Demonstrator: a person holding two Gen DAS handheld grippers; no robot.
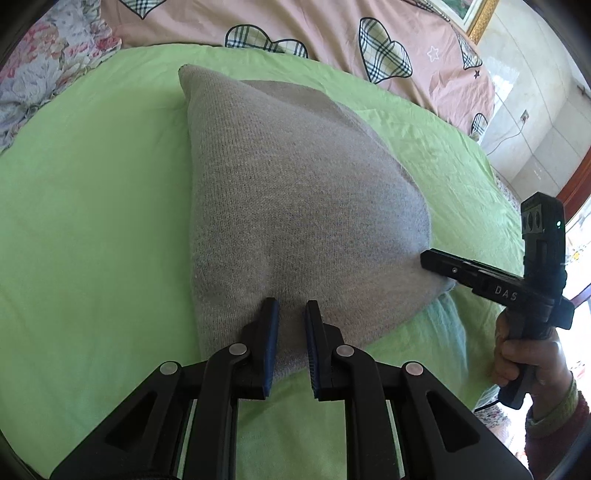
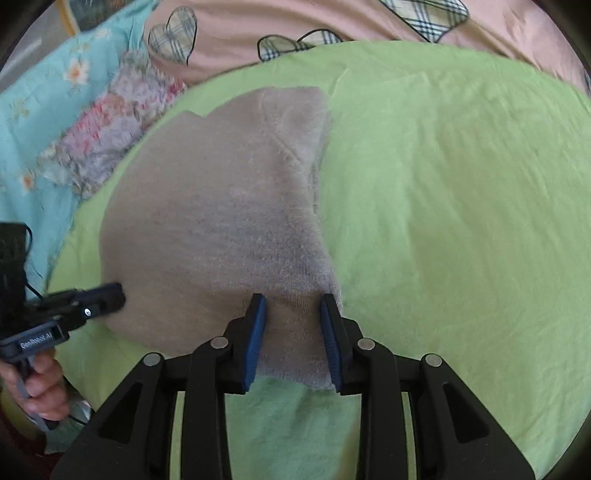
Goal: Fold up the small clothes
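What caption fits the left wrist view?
Both open grippers, left gripper and right gripper, meet the grey knit garment.

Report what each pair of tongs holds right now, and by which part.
Nothing is clamped. The left tongs and right tongs both stand open, straddling the near edge of the grey knit garment, which lies on the green sheet.

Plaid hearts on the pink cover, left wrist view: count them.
5 at least: one top left, one centre above the green sheet, one right, two at the right edge. The frame cuts some off.
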